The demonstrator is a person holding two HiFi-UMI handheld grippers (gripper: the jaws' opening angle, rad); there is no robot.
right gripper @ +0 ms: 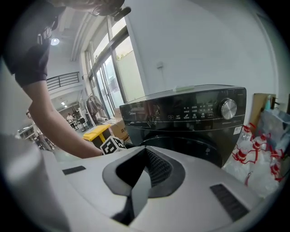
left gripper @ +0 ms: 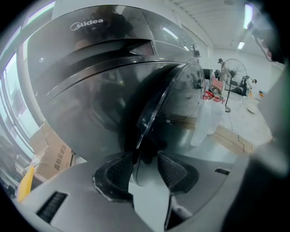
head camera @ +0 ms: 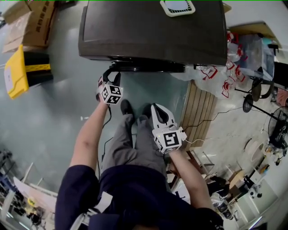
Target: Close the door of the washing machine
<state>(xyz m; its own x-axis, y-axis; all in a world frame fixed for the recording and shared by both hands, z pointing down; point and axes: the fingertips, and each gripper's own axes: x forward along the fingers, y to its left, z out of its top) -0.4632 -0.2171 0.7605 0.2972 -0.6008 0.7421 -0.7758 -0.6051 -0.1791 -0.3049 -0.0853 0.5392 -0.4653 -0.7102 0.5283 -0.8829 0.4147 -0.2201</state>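
Note:
A dark front-loading washing machine (head camera: 153, 31) stands ahead of me. Its round glass door (head camera: 144, 67) stands ajar, seen edge-on in the head view. My left gripper (head camera: 111, 74) reaches to the door's left end. In the left gripper view the door's dark rim (left gripper: 144, 136) runs down between the two pads (left gripper: 115, 174), and the left gripper (left gripper: 146, 158) is shut on it. My right gripper (head camera: 158, 108) hangs lower, at the middle, apart from the machine. It (right gripper: 144, 156) is shut with nothing in it and faces the control panel (right gripper: 195, 111).
On the floor at the left are a yellow bin (head camera: 15, 72) and cardboard boxes (head camera: 31, 22). A wooden pallet (head camera: 200, 110), plastic bags (head camera: 216, 76) and standing fans (head camera: 252, 96) are at the right. A white object (head camera: 177, 6) lies on the machine's top.

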